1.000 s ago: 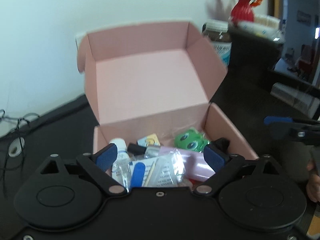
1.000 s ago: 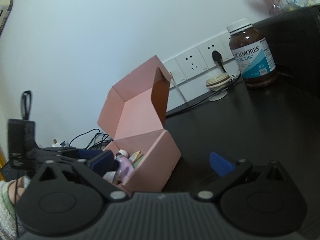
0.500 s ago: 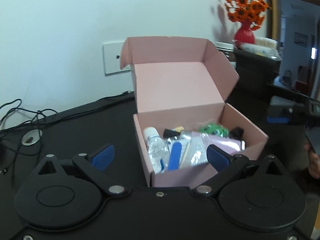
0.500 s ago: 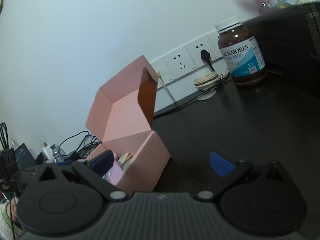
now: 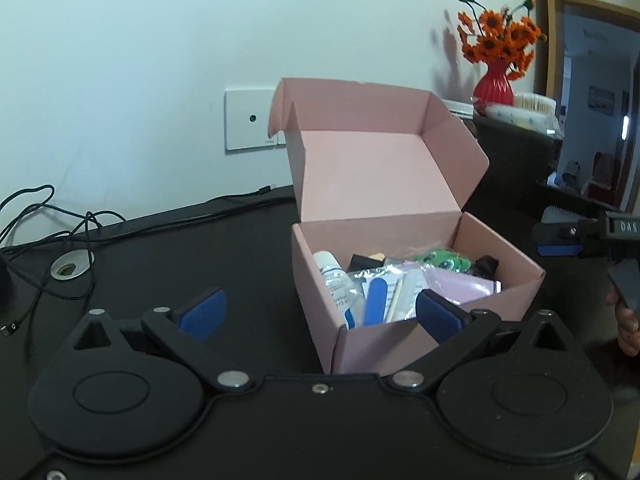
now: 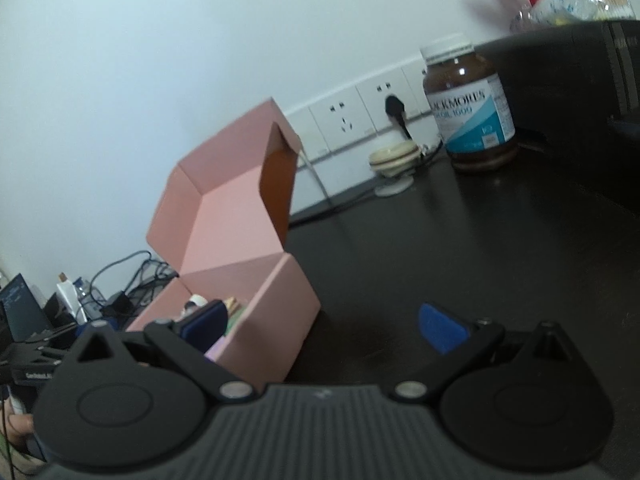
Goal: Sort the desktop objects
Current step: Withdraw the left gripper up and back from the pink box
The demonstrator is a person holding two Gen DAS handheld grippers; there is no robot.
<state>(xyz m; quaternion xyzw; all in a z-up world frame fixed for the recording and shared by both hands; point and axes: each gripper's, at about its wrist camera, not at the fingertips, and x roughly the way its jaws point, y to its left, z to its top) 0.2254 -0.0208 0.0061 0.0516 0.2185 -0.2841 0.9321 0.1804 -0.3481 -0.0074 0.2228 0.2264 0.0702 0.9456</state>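
With both grippers, left gripper (image 5: 320,312) and right gripper (image 6: 324,326), spread and empty, fold the pink box (image 5: 404,280) lid down slowly.

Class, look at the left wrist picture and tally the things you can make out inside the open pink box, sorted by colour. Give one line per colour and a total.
White or clear: 2 (small bottle, plastic packet)
Blue: 1 (nail file)
Green: 1 (frog toy)
Pink: 1 (pouch)
Black: 2 (items, too small to identify)
Total: 7, all in the pink box
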